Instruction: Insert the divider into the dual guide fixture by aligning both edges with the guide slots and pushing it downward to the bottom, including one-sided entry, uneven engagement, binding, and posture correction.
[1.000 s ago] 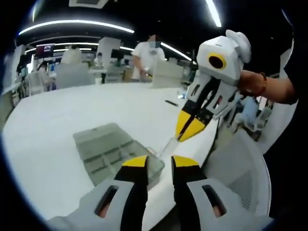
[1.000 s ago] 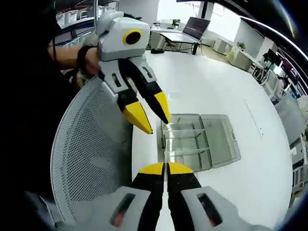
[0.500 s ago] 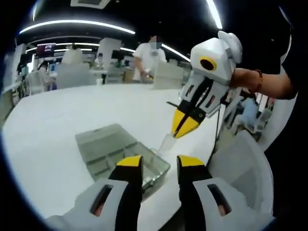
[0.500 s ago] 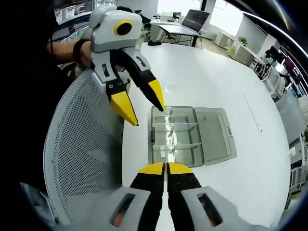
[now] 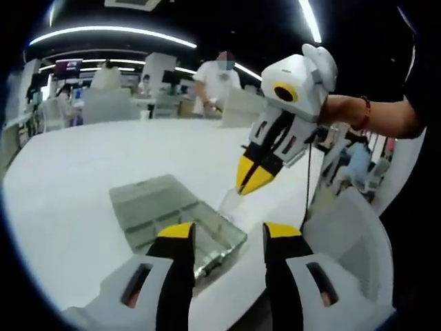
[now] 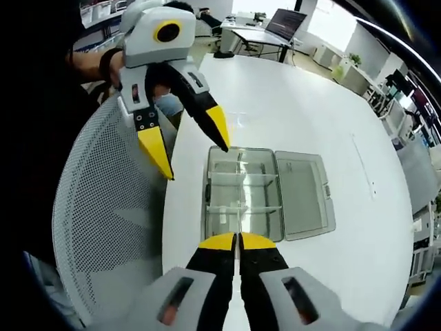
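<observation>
A clear plastic compartment box (image 6: 265, 195) lies open and flat near the edge of a white bench (image 6: 289, 117), its lid folded out level beside the tray. Clear partitions split the tray into several compartments. A thin, clear divider (image 5: 229, 204) is pinched at its top edge between the closed yellow tips of the right gripper (image 5: 249, 187), hanging tilted just above the box's near corner.

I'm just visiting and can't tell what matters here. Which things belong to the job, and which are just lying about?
For the job:
clear divider
clear compartment box
right gripper, shut on the divider
left gripper, open

Lying about:
mesh chair
laptop
white table
</observation>
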The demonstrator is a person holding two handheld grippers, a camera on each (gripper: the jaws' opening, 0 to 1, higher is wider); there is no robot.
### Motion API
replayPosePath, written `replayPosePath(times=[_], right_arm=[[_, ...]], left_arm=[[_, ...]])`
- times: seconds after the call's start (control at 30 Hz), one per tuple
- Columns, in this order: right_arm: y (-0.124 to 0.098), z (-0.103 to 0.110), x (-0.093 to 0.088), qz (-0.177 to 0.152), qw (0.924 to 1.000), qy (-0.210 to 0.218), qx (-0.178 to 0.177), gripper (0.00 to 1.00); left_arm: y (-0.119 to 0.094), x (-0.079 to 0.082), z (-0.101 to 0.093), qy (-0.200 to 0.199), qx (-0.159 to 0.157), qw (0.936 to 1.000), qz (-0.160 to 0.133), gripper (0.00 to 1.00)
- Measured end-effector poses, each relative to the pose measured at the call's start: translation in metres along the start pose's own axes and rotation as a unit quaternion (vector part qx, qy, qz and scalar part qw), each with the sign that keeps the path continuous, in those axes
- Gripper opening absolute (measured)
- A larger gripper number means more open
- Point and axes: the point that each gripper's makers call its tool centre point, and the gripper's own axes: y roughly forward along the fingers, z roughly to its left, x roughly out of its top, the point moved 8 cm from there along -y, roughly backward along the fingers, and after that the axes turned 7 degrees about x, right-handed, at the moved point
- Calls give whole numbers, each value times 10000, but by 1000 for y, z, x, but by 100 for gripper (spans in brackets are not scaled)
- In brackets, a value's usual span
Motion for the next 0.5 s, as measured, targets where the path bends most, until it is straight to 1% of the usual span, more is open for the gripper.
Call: replayPosePath(times=[0.17,0.33,0.5], right_arm=[[3,-4,0,65,9999,-93,11,0],[5,-7,0,111,9998,-184,55,0],[10,-11,0,193,9995,-221,118,0]], left_arm=[[0,-1,1,47,12,10000,-30,45],[-2,-1,5,11,149,9999,-75,50],[-3,-1,6,17,154,9999,-71,54]])
